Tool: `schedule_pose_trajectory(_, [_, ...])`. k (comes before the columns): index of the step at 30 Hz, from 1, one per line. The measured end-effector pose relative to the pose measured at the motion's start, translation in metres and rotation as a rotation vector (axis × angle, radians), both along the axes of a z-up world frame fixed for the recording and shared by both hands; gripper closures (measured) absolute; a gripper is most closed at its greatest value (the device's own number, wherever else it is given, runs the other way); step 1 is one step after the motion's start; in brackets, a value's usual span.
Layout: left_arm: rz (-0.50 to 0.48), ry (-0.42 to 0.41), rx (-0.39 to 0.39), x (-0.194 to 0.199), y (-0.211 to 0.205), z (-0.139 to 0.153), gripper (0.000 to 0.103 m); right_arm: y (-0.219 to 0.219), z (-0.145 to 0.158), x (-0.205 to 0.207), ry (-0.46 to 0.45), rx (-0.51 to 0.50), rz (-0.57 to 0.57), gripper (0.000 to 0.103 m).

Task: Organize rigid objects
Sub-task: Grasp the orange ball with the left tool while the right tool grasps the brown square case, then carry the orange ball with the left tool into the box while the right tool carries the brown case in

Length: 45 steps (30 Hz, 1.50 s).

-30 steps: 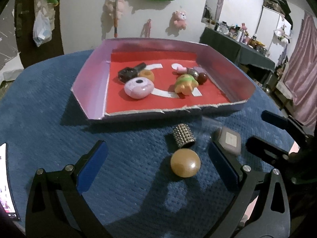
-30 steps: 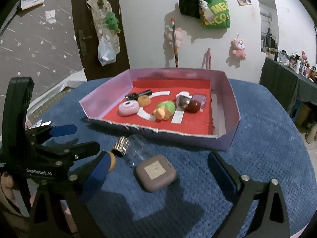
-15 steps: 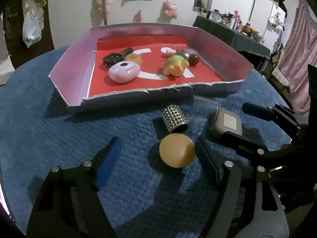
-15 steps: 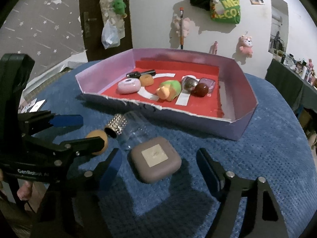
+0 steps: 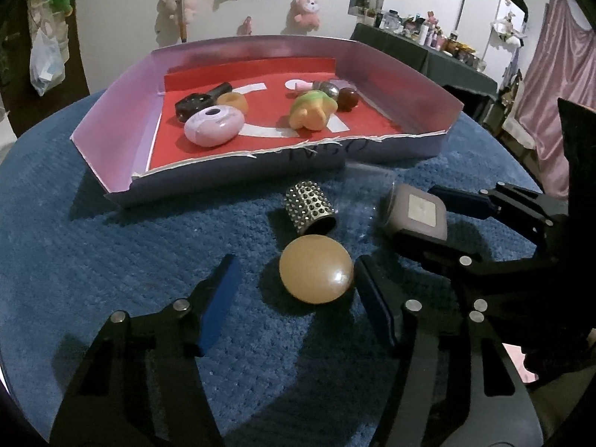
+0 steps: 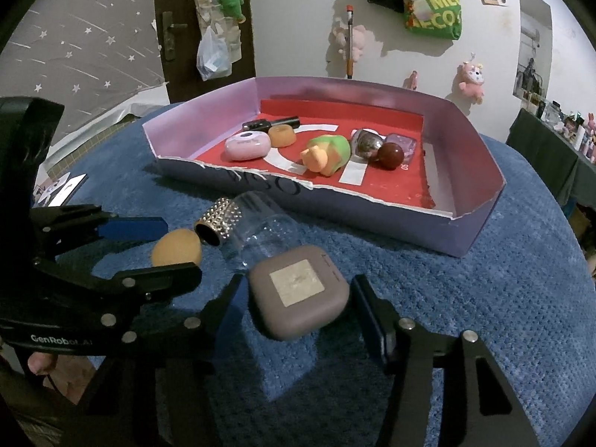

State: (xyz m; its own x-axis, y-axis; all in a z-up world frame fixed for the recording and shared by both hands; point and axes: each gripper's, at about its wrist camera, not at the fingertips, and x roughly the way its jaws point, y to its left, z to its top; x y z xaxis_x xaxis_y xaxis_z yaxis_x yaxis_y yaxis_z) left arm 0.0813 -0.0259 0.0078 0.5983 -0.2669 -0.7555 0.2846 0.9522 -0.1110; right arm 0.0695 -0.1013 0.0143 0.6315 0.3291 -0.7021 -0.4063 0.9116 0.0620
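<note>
My left gripper [image 5: 294, 298] has its jaws closing around the tan ball [image 5: 316, 269], which sits between the blue pads; the right-hand pad looks just about at the ball's side, while the left-hand pad is clearly apart from it, so I count nothing gripped yet. My right gripper [image 6: 298, 307] is closing likewise on the mauve square case [image 6: 299, 291], pads flanking it with slim gaps on both sides. Both things rest on the blue cloth [image 5: 93, 260] in front of the shallow cardboard tray [image 5: 409, 78], which already holds several small items on its red floor. Just past the ball lies a clear bottle with a studded metal cap [image 5: 310, 208], nearly touching it and close beside the case. To do this well, I would centre the ball before the pads meet, since a round, glossy thing will likely squirt out forward if caught off its widest line. On the case, I would keep the pads square on its flat sides, low enough not to slip over the rounded top. The two grippers stand close together, so I would lift them without crossing and avoid nudging the bottle.
</note>
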Motion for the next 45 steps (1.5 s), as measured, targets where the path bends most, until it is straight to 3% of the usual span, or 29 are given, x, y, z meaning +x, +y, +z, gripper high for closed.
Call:
schedule_pose_trajectory(2, [0.003, -0.006, 0.006, 0.000, 0.000, 0.000, 0.049, 0.000, 0.000, 0.000, 0.005, 0.007, -0.002, 0.043])
schedule_pose_trajectory(4, [-0.012, -0.008, -0.011, -0.002, 0.000, 0.001, 0.067, -0.001, 0.001, 0.000, 0.013, 0.019, -0.007, 0.044])
schedule_pose_trajectory(8, [-0.013, -0.027, 0.016, -0.005, -0.004, 0.004, 0.067, -0.003, 0.004, -0.002, 0.021, 0.036, -0.007, 0.045])
schedule_pose_trajectory(23, [-0.002, -0.058, -0.058, -0.011, 0.009, 0.024, 0.067, -0.012, 0.037, -0.012, 0.012, 0.161, 0.023, 0.048])
schedule_pose_trajectory(45, [0.031, -0.122, -0.101, -0.015, 0.026, 0.049, 0.067, -0.014, 0.057, -0.015, -0.017, 0.217, 0.042, 0.048])
